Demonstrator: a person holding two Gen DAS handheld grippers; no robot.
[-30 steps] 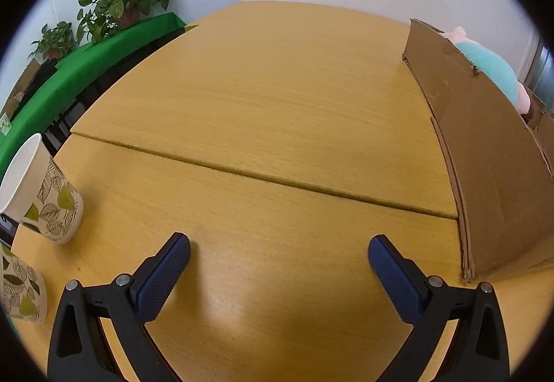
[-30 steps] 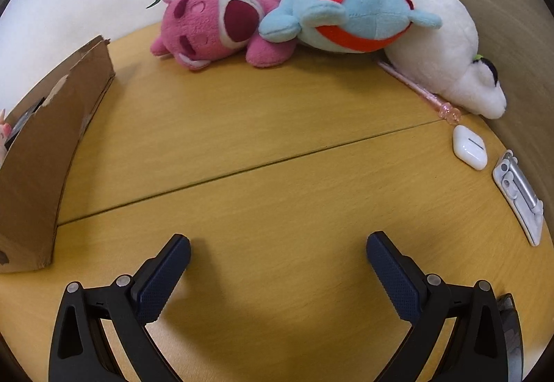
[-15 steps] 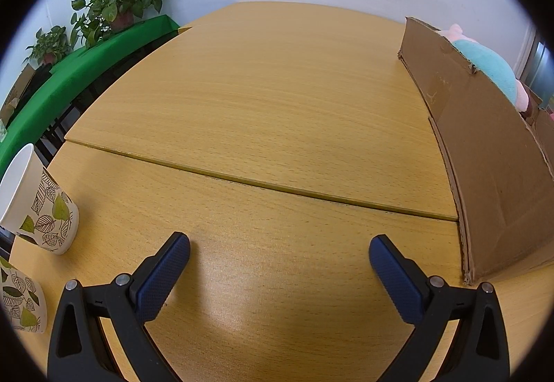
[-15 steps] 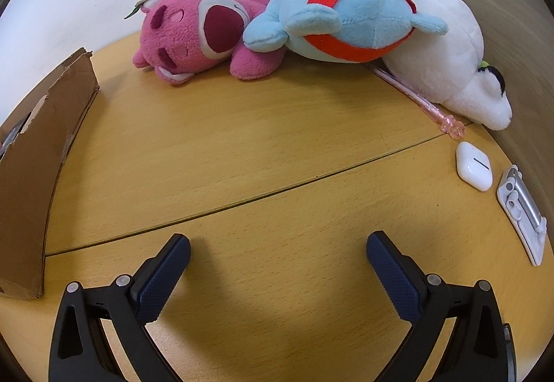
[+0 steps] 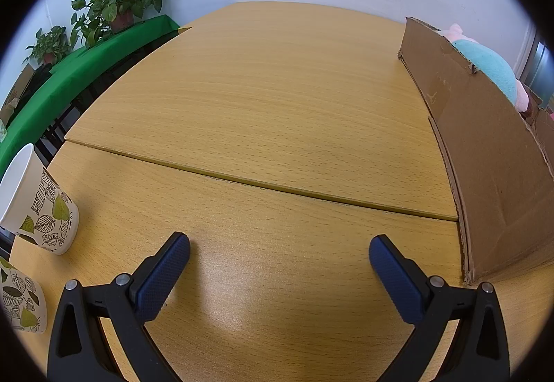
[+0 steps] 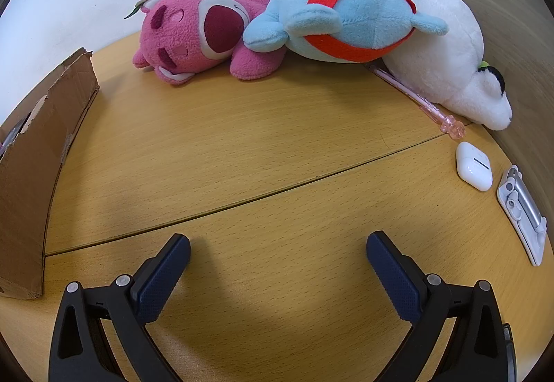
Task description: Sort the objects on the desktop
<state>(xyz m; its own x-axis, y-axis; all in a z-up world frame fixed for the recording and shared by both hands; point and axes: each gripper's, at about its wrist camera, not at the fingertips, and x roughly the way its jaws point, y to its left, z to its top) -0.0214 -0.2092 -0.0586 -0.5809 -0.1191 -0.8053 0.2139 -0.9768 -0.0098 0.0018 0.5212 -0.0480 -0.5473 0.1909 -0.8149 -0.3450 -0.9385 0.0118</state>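
Observation:
In the right wrist view a pink plush bear (image 6: 197,36), a blue plush with a red band (image 6: 349,15) and a white plush (image 6: 446,63) lie at the far side of the wooden table (image 6: 242,146). A pink pen (image 6: 415,98), a white earbud case (image 6: 473,165) and a white-and-silver clip device (image 6: 523,209) lie at the right. My right gripper (image 6: 277,261) is open and empty over bare table. My left gripper (image 5: 278,261) is open and empty. Two leaf-print paper cups (image 5: 38,209) (image 5: 17,299) stand to its left.
A cardboard box stands between the grippers, at the right in the left wrist view (image 5: 484,146) and at the left in the right wrist view (image 6: 31,174); a teal and pink plush (image 5: 491,70) shows above its wall. Potted plants (image 5: 117,1) stand on a green-covered bench beyond the table.
The right gripper has moved forward toward the plush toys, which now look larger, and the box has slid left in its view. The left view has shifted slightly. Both grippers stay open.

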